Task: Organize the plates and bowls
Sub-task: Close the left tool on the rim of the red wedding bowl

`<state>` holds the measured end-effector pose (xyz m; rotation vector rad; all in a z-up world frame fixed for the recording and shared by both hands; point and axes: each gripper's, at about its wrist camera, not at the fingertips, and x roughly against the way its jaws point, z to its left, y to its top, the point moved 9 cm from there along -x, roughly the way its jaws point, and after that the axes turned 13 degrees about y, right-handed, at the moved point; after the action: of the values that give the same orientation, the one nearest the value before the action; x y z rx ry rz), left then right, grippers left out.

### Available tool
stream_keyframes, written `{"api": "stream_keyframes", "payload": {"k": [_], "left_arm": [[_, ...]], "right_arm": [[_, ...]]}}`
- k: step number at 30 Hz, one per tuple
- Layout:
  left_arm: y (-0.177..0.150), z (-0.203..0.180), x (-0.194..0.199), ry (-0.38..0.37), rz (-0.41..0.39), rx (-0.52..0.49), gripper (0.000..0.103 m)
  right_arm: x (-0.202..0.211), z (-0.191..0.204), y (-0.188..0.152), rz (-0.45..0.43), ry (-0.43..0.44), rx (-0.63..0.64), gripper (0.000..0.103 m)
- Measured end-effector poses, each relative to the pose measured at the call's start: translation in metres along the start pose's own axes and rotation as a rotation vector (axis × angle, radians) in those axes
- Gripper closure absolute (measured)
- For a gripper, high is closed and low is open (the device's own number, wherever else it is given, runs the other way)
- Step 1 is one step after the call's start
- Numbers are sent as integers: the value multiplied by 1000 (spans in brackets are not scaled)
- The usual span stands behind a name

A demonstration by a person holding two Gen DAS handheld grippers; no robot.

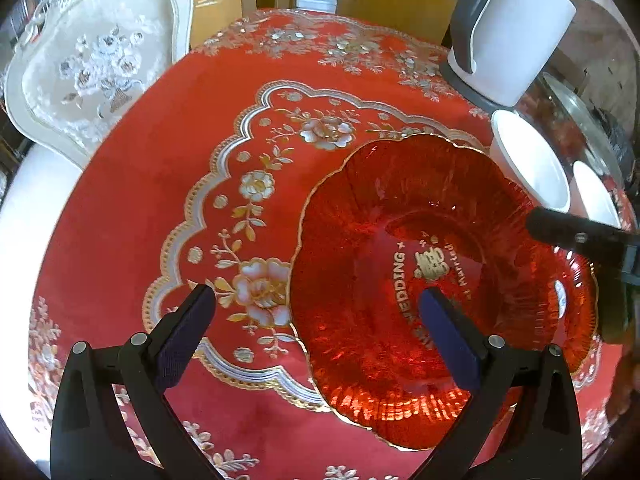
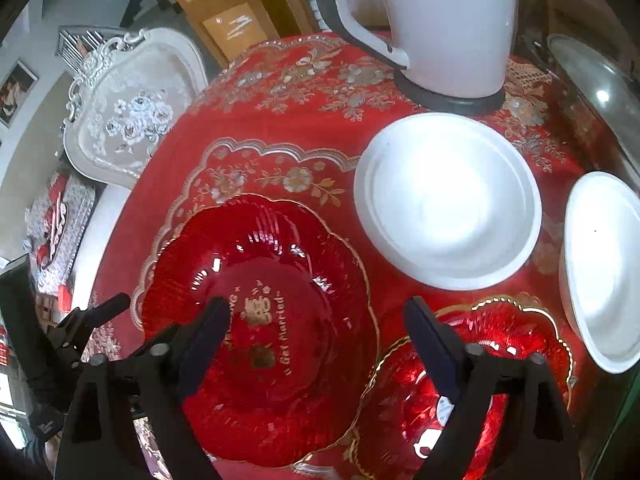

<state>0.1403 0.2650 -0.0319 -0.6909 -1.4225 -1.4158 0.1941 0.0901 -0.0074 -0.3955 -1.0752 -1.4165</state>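
Plates (image 2: 260,320) and bowls (image 2: 448,200), all empty

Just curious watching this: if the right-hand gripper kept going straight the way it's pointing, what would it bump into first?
Probably the right gripper, jaws open and empty, would meet the lettered red plate near its right rim; depth is hard to judge.
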Motion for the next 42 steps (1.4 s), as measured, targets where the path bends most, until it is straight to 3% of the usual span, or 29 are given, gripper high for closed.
{"api": "stream_keyframes", "payload": {"k": [5,10,15,24,32,42], "left_arm": [[1,-3,-2,-8,6,16,12],[-3,-10,-11,10,27,-21,53],[-11,-9,-22,71,37,-45,73],[-11,-2,-23,79,38,-30,76],[-18,15,-22,51,80,35,76],[-41,54,2,81,83,84,76]], "right_arm": [[-9,-7,-2,28,-8,10,37],[-14,-7,-4,38,-3,8,49],[-15,-8,-7,42,-2,3,50],[-23,-5,-13,43,-56,-1,50],[-23,10,-21,26,-35,3,50],[-28,45,-43,47,2,-22,47]]}}
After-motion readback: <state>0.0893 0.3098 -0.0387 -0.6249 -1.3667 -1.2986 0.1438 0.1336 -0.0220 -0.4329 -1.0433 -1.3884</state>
